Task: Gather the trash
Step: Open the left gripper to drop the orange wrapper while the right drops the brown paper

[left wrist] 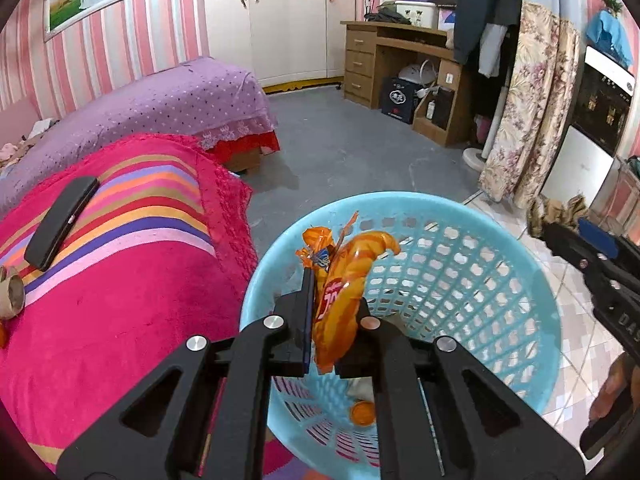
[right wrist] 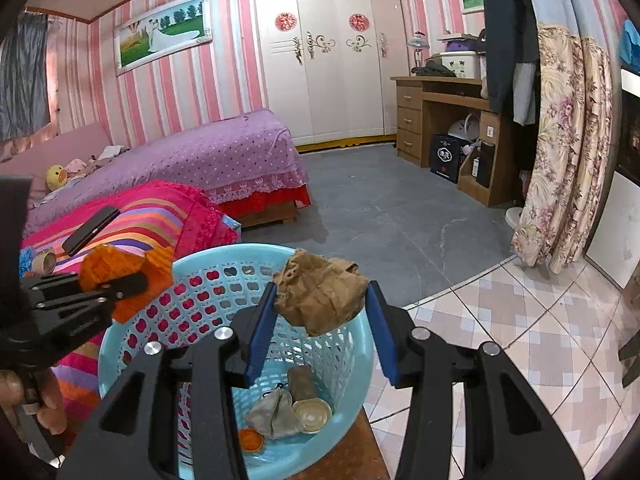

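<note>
Left tongs [left wrist: 334, 280] are pinching an orange snack wrapper [left wrist: 344, 280] and right tongs [right wrist: 322, 300] a crumpled brown paper bag [right wrist: 320, 294], both over the blue basket [right wrist: 192, 268].

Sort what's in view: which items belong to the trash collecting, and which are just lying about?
Job:
- orange snack wrapper, in left tongs
- crumpled brown paper, in right tongs
- blue basket
- cardboard tube on the blanket, probably trash

Lying about:
- black case
- yellow duck toy
- desk
</note>
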